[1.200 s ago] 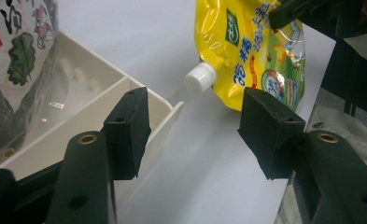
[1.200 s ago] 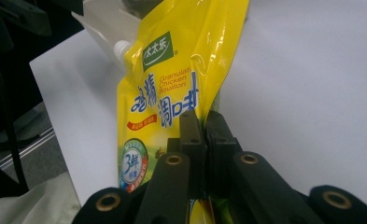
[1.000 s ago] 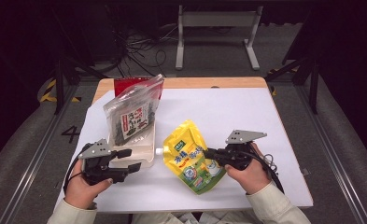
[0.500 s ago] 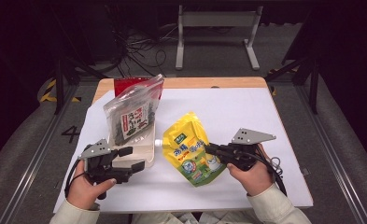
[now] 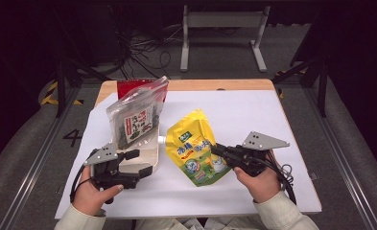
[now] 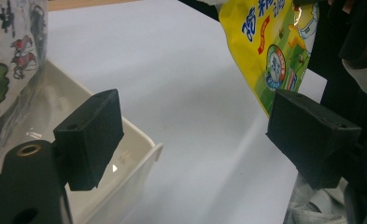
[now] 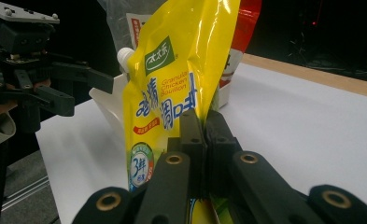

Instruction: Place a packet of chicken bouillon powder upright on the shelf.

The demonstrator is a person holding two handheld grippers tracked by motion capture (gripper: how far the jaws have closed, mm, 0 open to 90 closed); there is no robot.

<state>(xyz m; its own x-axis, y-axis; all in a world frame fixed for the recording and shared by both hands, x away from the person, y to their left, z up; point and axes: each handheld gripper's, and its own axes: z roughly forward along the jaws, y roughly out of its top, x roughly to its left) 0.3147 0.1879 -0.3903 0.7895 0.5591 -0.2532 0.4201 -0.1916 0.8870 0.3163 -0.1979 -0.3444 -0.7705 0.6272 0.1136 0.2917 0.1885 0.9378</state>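
Your left gripper, lower left, has just been opening its jaws wide with nothing between them, while your right gripper pinches the yellow pouch edge at centre, ready to hand over.

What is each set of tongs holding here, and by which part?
The right tongs are shut on the yellow pouch, pinching its side edge. The left tongs have just been opening and hold nothing, beside the white tray.
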